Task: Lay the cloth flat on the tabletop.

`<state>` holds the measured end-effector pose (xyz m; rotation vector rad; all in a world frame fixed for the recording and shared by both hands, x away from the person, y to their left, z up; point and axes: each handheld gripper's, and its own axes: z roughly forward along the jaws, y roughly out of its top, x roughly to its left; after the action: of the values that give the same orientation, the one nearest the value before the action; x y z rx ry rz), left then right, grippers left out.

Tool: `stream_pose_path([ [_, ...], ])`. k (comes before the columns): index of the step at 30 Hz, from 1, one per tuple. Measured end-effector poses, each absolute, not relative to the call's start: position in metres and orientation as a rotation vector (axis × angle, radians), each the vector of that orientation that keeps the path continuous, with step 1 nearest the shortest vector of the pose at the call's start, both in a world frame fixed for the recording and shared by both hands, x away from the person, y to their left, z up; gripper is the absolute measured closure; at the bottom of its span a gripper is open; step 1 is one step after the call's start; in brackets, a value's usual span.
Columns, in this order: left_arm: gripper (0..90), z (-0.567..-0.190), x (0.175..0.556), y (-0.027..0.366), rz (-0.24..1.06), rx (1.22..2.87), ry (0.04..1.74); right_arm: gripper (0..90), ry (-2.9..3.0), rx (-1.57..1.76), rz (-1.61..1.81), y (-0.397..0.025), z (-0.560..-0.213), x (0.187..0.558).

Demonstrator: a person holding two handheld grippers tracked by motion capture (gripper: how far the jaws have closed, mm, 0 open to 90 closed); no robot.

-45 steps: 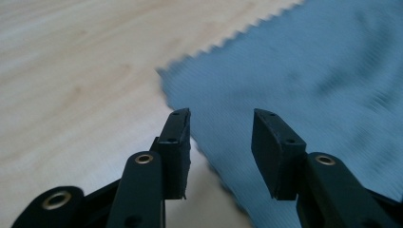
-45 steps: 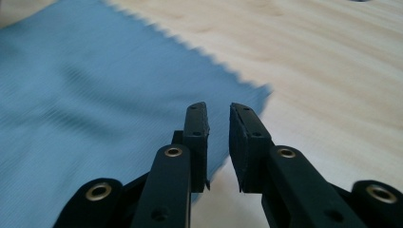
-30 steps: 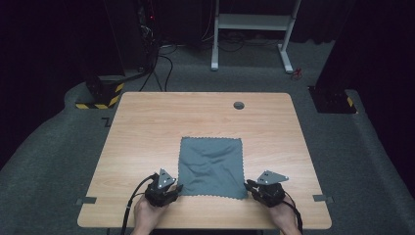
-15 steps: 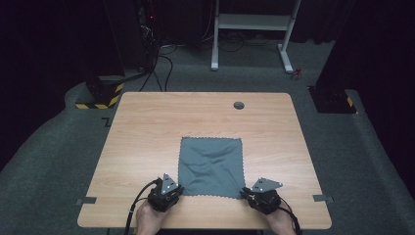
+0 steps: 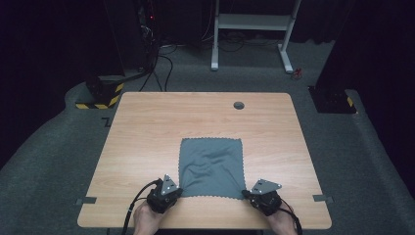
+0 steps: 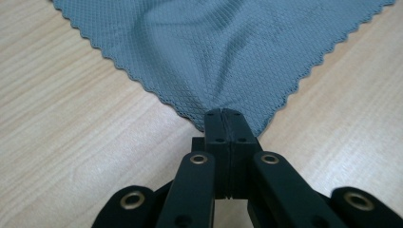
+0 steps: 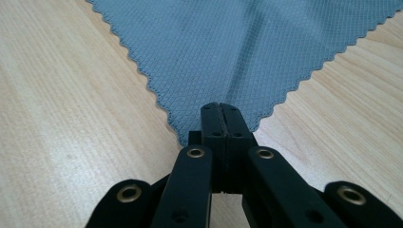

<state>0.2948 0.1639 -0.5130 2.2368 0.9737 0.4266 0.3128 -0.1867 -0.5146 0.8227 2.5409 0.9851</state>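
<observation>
At the bench's (image 5: 147,127) near edge, left gripper (image 5: 172,192) and right gripper (image 5: 247,194), jaws closed, each pinch a near corner of the grey cloth (image 5: 211,164).

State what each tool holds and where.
Left tool and right tool each pinch one near corner of the grey scalloped-edge cloth.

No readable text, label, brand or number turns up anywhere. The nearest thing to a sign is the yellow-and-black hazard striping (image 5: 98,104) on the dark base on the floor just off the table's (image 5: 147,127) far left corner, with a similar striped patch (image 5: 349,101) on the base off its far right corner.
</observation>
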Motion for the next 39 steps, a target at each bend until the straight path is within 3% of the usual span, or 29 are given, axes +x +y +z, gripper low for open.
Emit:
stream_pose_path([
  [12,88.0,-0.509,0.286,0.163,0.403,2.256,0.954,89.6,2.574,0.786,0.968,-0.189,-0.510,0.303],
  [14,73.1,-0.506,0.287,0.161,0.417,2.236,0.957,85.3,2.538,0.796,1.009,-0.186,-0.506,0.303],
  [16,65.0,-0.502,0.292,0.156,0.421,2.203,0.957,84.3,2.526,0.793,1.022,-0.183,-0.505,0.305],
  [22,56.9,-0.502,0.335,0.128,0.430,2.169,0.961,80.6,2.496,0.830,1.066,-0.153,-0.507,0.345],
  [29,55.9,-0.514,0.350,0.132,0.410,2.213,0.995,78.7,2.518,0.853,0.998,-0.141,-0.517,0.365],
  [33,51.8,-0.510,0.351,0.150,0.394,2.273,0.988,76.0,2.538,0.858,1.003,-0.155,-0.516,0.366],
  [39,52.0,-0.505,0.359,0.164,0.406,2.225,1.035,73.4,2.527,0.886,1.016,-0.157,-0.511,0.376],
])
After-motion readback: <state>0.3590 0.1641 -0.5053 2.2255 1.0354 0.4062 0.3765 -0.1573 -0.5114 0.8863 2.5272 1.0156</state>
